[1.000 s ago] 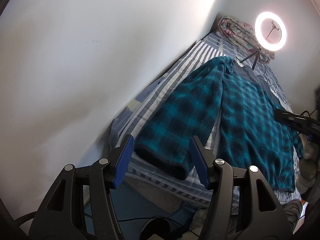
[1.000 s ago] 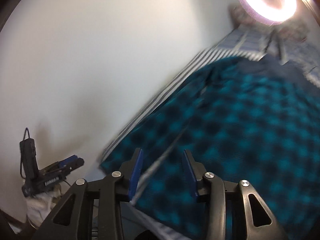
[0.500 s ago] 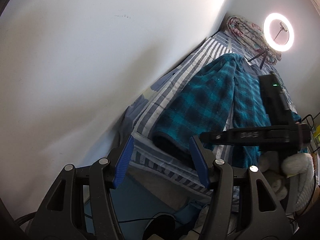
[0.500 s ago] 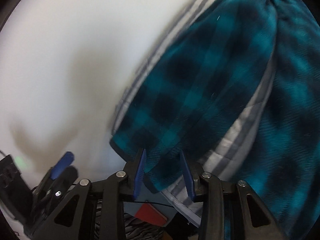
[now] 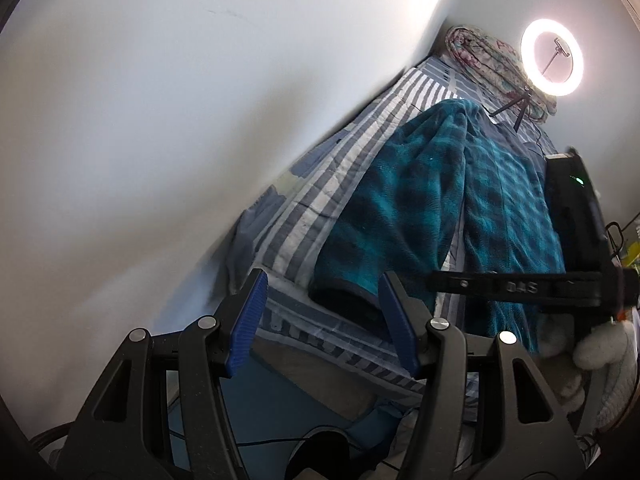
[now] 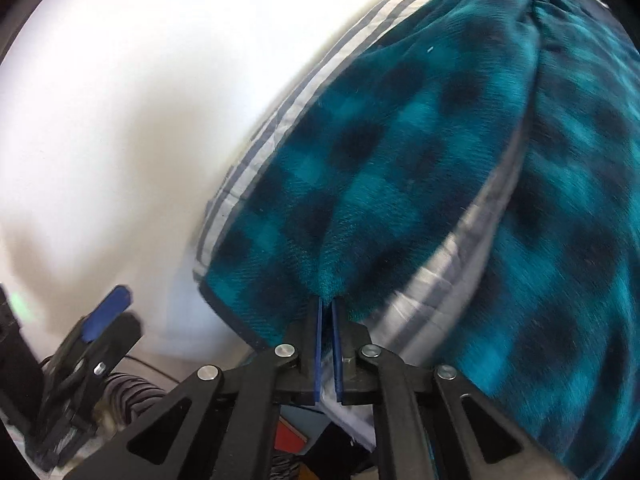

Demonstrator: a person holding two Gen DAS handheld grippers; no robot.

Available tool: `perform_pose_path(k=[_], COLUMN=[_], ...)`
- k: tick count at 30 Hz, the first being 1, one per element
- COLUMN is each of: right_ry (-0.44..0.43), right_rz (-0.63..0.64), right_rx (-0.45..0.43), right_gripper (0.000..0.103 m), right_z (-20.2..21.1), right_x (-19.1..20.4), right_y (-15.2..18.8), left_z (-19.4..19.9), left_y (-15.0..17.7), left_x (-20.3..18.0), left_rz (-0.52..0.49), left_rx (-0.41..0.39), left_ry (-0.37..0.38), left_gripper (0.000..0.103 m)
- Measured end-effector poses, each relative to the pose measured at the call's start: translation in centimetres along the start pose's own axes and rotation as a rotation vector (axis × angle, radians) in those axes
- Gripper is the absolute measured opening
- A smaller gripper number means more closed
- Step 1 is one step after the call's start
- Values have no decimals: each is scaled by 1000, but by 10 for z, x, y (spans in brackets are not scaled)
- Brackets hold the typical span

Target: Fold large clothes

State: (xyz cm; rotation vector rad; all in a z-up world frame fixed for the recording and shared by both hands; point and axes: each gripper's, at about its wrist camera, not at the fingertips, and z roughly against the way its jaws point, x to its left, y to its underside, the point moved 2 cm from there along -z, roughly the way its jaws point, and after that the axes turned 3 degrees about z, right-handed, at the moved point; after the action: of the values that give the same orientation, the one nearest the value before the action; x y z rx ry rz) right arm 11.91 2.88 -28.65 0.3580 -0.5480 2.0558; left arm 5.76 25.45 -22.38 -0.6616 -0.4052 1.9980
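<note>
A teal and black plaid fleece garment point(image 5: 400, 208) lies spread on a bed with a grey and white striped sheet point(image 5: 340, 160). One sleeve runs toward the bed's near edge and ends in a dark cuff point(image 5: 344, 300). My left gripper point(image 5: 323, 280) stands open just short of that cuff, with nothing between its blue pads. In the right wrist view my right gripper point(image 6: 327, 304) is shut on a pinch of the sleeve point(image 6: 360, 184) near the cuff edge. The right gripper's black body point(image 5: 568, 220) and a gloved hand point(image 5: 600, 348) show at the right of the left wrist view.
A white wall point(image 5: 160, 120) runs along the bed's left side. A lit ring light point(image 5: 552, 58) on a small tripod and a rolled floral blanket point(image 5: 480, 52) stand at the bed's far end. Cables and clutter lie on the floor below the bed edge.
My right gripper dropped toward the sleeve end and its jaws closed on the fabric. The left gripper stayed open and hardly moved.
</note>
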Motion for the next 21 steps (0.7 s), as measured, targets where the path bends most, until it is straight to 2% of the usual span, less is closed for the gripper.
perform_pose_path(k=[3,8,12,13,14,15,16,17,21], right_ry=[-9,-26,-35,-41,-46,-48,-54,-59,-69], right_rz=[-31,-51,-36,-36,-37,-40,-45,-48,-41], right_rx=[6,16,14,9,6,5,3,0,-11], right_gripper=[1,1,1,1,1,1,1,1,1], right_z=[-8,-11,0,-9,-14,-15,-14,-11,-4], right_x=[-16,-23,-27,-34,-38,-38,-41,-46,-53], right_y=[3,5,3,1,0,-1,1,2,6], left_z=[-13,-53,-84,-88,-92,-92,-91,-90,-69], left_y=[-4,-11,-12,-12,-11,-11,-11,-12,-17], left_x=[-4,-11,-8,-8,-7,-7,-9,-9,-9], left_rz=[12,-7,35,35,36,27,23,23,24], left_rx=[27,82,147,152,153,133,128,129,68], left_ry=[23,-26,-6,-8,-15,-32,-40,-29,-4], left_gripper=[59,59,59,57,52,39,9,1,0])
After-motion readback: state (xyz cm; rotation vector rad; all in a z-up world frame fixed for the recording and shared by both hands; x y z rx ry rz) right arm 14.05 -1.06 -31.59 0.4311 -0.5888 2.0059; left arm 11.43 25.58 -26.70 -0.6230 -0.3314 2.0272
